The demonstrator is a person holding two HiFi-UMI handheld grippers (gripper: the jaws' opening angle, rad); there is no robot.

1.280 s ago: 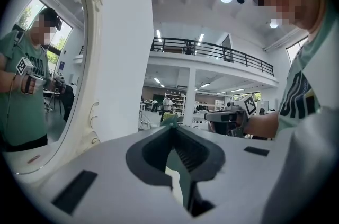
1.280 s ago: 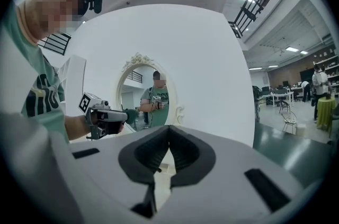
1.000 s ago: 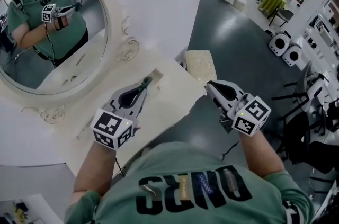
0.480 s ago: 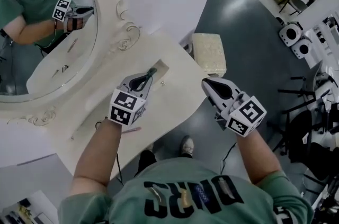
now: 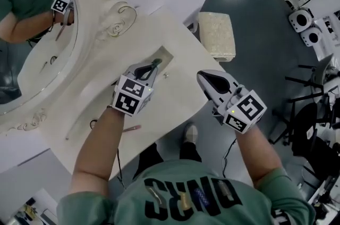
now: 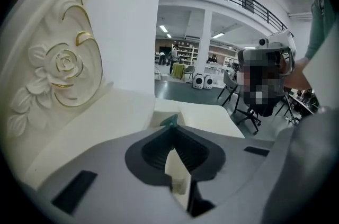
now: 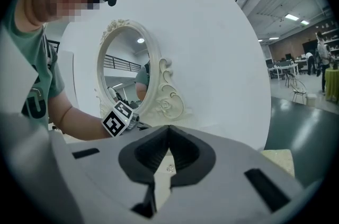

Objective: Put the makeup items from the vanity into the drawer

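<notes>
Both grippers have dropped toward the counter [image 5: 175, 99]; left gripper [image 5: 153, 66] now sits at the open recess [image 5: 166, 52], likely the drawer. Left gripper view: jaws narrow, pinching a teal makeup item [image 6: 169, 121]. Right gripper view: right gripper [image 7: 168, 128] jaws together, empty. Release looks next.

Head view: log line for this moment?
left hand-held gripper: shut on green item, over recess in vanity | right hand-held gripper: shut, empty | pink stick: lying on vanity

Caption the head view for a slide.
Left gripper, shut on a slim green item, above the cream vanity; right gripper shut, empty.
</notes>
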